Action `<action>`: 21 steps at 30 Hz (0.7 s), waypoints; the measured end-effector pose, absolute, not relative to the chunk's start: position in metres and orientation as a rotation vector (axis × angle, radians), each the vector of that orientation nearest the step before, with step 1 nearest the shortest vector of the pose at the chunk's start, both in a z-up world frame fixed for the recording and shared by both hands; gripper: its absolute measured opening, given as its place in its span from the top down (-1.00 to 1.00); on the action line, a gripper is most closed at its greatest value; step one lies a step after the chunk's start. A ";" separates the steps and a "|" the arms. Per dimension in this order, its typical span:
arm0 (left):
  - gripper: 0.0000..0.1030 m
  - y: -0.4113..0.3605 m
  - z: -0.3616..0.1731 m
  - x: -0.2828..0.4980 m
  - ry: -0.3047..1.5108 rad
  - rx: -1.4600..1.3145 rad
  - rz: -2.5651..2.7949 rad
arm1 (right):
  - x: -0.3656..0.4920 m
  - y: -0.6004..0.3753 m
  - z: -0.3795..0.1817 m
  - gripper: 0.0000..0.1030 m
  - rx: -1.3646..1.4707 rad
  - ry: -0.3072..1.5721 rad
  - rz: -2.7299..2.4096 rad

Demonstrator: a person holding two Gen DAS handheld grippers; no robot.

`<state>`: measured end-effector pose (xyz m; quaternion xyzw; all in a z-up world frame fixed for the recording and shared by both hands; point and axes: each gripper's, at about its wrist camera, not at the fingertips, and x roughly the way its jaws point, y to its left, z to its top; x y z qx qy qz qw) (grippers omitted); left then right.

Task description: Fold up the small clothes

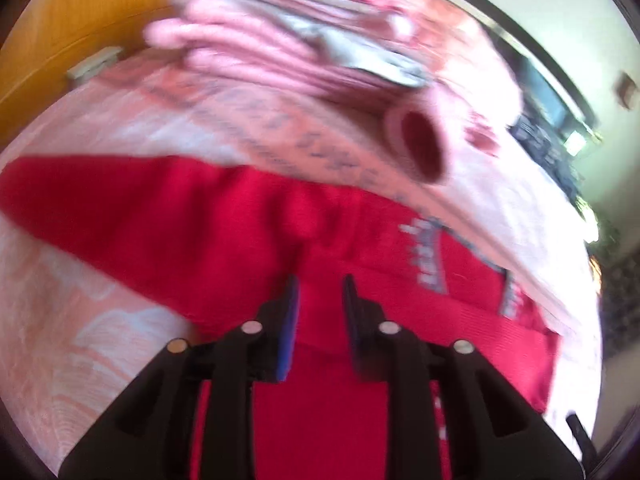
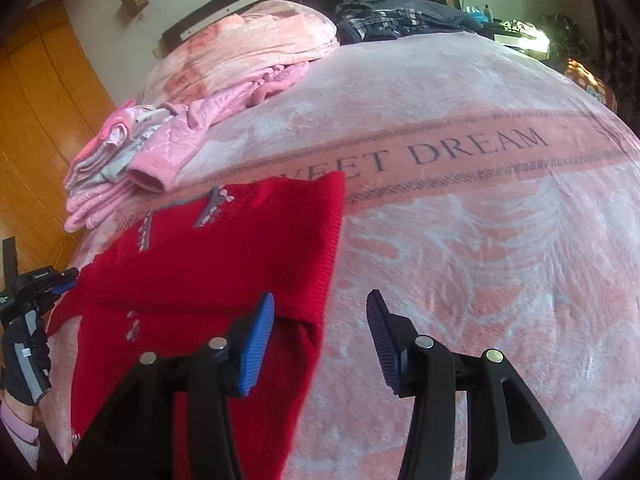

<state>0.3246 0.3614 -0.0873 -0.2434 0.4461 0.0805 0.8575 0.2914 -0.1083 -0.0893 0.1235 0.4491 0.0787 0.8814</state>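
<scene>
Left wrist view — blurred
Left gripper [image 1: 320,292]: bottom centre, jaws narrowed with a small gap; red cloth shows between them, but whether they pinch it I cannot tell.
Red sweater [image 1: 200,216]: spread across the middle of the frame, long axis running from the left edge down to the lower right; grey-and-white trim near the right.
Pink clothes pile [image 1: 280,40]: upper centre, folded, a pink cuff opening facing the camera below it.
Blanket [image 1: 80,320]: pink and white, under everything.

Right wrist view
Right gripper [image 2: 320,320]: bottom centre, jaws spread wide, holding nothing; its left pad hangs over the sweater's lower edge.
Red sweater [image 2: 224,252]: left-centre on the blanket [image 2: 480,260], long axis from lower left up to its ribbed hem at upper right.
Pink clothes pile [image 2: 120,168]: upper left, beyond the sweater.
Gloved hand [image 2: 26,360]: left edge — gripping the other tool.
</scene>
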 end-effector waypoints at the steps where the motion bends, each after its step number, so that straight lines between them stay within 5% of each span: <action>1: 0.32 0.350 -0.087 0.331 0.956 -0.511 0.123 | 0.299 -0.099 -0.087 0.04 0.244 0.955 0.168; 8: 0.30 0.304 -0.141 0.368 1.167 -0.443 0.027 | 0.349 -0.060 -0.121 0.04 0.216 1.132 0.191; 21: 0.19 0.322 -0.130 0.356 1.119 -0.439 -0.026 | 0.332 -0.068 -0.115 -0.09 0.326 1.125 0.211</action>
